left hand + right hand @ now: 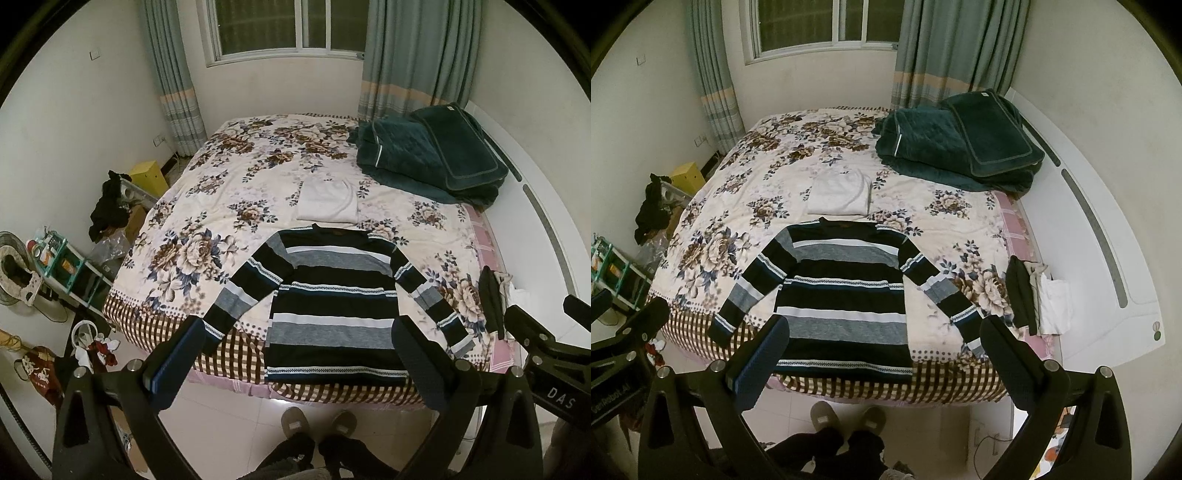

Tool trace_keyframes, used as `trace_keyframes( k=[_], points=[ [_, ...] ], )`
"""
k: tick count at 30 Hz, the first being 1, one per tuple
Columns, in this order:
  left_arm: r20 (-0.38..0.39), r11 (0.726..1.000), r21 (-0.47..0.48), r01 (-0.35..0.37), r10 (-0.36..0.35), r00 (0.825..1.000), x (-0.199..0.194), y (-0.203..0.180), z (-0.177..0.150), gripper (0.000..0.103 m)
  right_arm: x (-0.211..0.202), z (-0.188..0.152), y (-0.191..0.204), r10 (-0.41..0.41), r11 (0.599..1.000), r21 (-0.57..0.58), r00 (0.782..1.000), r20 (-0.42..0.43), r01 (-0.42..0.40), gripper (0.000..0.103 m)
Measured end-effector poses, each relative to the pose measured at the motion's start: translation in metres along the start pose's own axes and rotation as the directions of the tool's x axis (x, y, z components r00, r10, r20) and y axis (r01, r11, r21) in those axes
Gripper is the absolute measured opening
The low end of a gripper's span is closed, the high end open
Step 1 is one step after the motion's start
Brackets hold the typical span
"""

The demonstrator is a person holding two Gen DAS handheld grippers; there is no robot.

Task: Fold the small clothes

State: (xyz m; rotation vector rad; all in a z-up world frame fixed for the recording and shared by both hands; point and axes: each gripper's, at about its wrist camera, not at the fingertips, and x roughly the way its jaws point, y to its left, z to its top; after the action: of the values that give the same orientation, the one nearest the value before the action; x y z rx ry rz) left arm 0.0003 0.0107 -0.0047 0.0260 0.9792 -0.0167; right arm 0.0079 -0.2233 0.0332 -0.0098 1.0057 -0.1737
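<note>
A striped black, grey and white sweater (332, 306) lies flat on the floral bedspread (207, 206), sleeves spread, hem at the near bed edge; it also shows in the right wrist view (846, 295). A folded white garment (327, 201) lies just beyond its collar, also seen from the right wrist (840, 195). My left gripper (299, 354) is open and empty, held above the hem. My right gripper (886, 350) is open and empty, also near the hem. Both are apart from the sweater.
Folded dark green quilts (428, 155) sit at the far right of the bed. A small pile of dark and white clothes (1034, 295) lies at the right edge. A cluttered shelf (62, 266) and bags stand on the floor left. Slippered feet (317, 421) stand by the bed.
</note>
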Motion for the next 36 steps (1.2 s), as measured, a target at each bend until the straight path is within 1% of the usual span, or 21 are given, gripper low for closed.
trace_keyframes(
  k=[15, 21, 36],
  points=[
    [-0.003, 1.0, 0.0, -0.001, 0.001, 1.0, 0.002, -0.003, 0.002, 0.103, -0.001, 0.002, -0.004, 0.001, 1.0, -0.003, 1.0, -0.001, -0.001, 0.103],
    [-0.004, 1.0, -0.002, 0.005, -0.005, 1.0, 0.002, -0.005, 0.004, 0.103, 0.005, 0.009, 0.001, 0.001, 1.0, -0.008, 1.0, 0.0, -0.001, 0.103],
    [-0.001, 1.0, -0.001, 0.006, -0.006, 1.0, 0.003, -0.007, 0.009, 0.103, 0.005, 0.013, 0.0, 0.001, 1.0, -0.007, 1.0, 0.004, -0.001, 0.103]
  ],
)
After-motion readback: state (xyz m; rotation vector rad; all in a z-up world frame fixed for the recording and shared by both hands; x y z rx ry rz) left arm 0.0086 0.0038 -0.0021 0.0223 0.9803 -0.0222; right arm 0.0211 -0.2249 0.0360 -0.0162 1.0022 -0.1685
